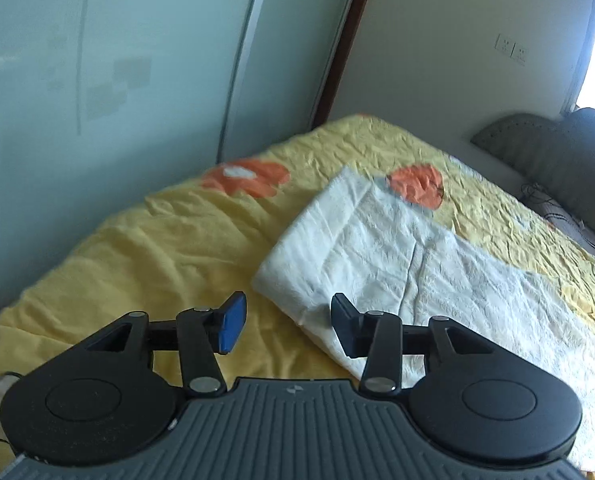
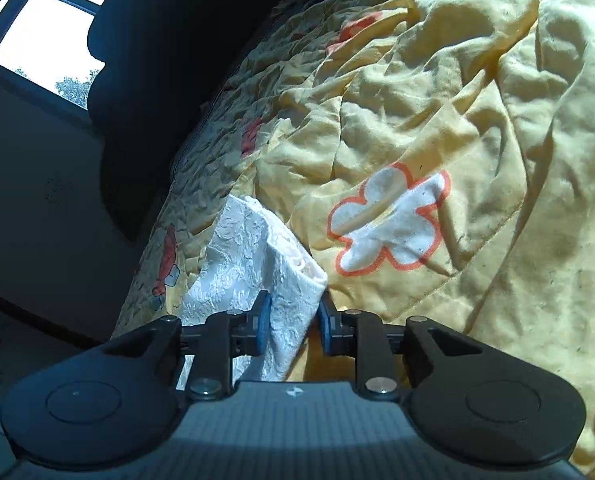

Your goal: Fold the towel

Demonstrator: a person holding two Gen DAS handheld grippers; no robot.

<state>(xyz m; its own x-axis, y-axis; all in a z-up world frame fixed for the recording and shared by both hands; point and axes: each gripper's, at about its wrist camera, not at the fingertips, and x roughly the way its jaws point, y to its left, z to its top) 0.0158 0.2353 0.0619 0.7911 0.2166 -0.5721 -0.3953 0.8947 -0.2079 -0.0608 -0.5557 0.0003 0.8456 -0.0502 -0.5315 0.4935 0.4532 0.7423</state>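
A white textured towel lies folded over on the yellow flowered bedspread, its folded edge toward the left. My left gripper hovers open just short of the towel's near left corner, with nothing between its blue pads. In the right wrist view a corner of the towel stands up between the fingers of my right gripper. The jaws are parted there: the left pad lies against the cloth, and a narrow gap shows at the right pad.
A pale frosted glass door and a brown frame stand past the bed's far edge. A grey padded headboard runs along the right, dark in the right wrist view below a bright window. The bedspread is crumpled.
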